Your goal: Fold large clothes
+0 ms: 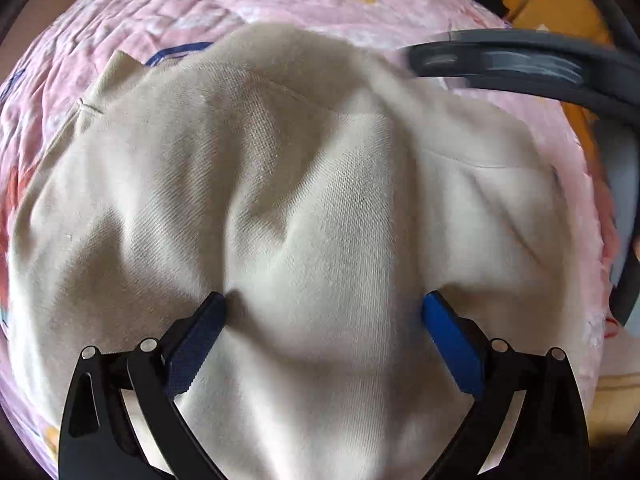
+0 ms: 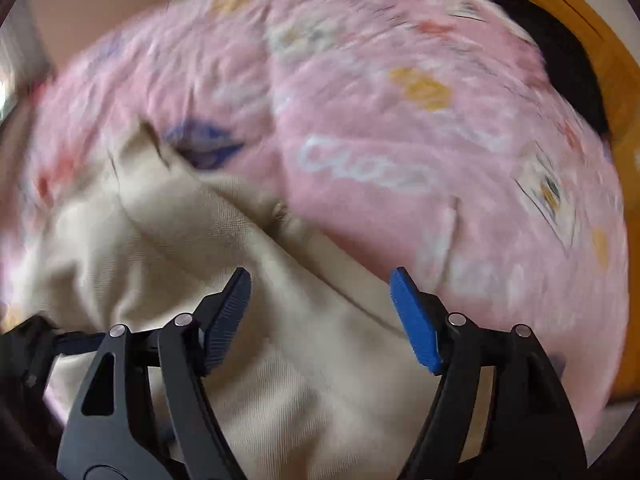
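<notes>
Now the big cream garment (image 1: 304,208) lies bunched up on the pink quilt (image 1: 280,4), which covers the bed. It is not flat yet; a fat ridge of cloth runs up its middle and soft bumps sit on both sides.

In the left wrist view, the left tongs (image 1: 324,308) point down at the cloth with the jaws spread wide. The ridge sits between the blue pads (image 1: 452,344), but they do not squeeze it.

In the right wrist view, the right tongs (image 2: 320,292) are spread wide too and hold nothing. They hang over the cream edge where it meets the quilt. That view is blurry.

My guess is that the next good step is to smooth the cloth first. Each pair of tongs should pinch only one edge or corner, not a thick lump, then pull gently apart so the bumps go flat before any fold.
</notes>
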